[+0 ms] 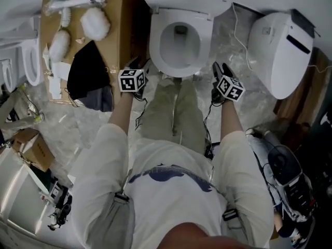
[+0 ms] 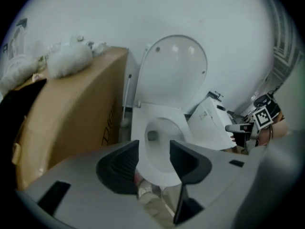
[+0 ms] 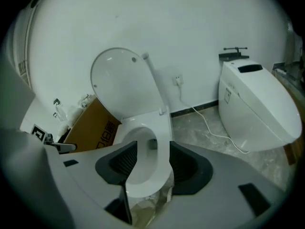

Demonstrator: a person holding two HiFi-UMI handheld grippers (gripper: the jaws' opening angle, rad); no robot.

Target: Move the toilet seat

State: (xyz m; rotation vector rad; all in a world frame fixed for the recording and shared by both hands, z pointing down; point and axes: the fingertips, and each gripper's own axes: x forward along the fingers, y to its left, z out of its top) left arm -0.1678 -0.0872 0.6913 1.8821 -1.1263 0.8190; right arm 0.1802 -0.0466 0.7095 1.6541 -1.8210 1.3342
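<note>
The person stands right before the toilet, the trousers (image 1: pixel 174 110) nearly touching its front. Each hand holds one tong low, on either side of the bowl's front edge. The left gripper (image 1: pixel 141 65) is released: in its own view the two dark pads (image 2: pixel 121 163) stand apart, and only the front of the bowl, farther off, shows through the gap. The right gripper (image 1: pixel 216 69) is released too, its jaws also apart with nothing pressed between them. I cannot tell if either tong touches the porcelain.

The toilet seat (image 1: pixel 181 41) lies flat on the bowl, as far as I can judge, a white ring around the opening. Behind it the lid (image 3: pixel 121 80) stands raised against the white wall.

On the person's left, just beside the toilet, is a cardboard box (image 1: pixel 120 19) with white wrapped bundles (image 1: pixel 95 23) and a black cloth (image 1: pixel 88 72) on it. On the right, well apart, a second white toilet unit (image 1: pixel 282 51) stands on the marble floor, and a white cable (image 3: pixel 206 122) runs along the floor near it.
</note>
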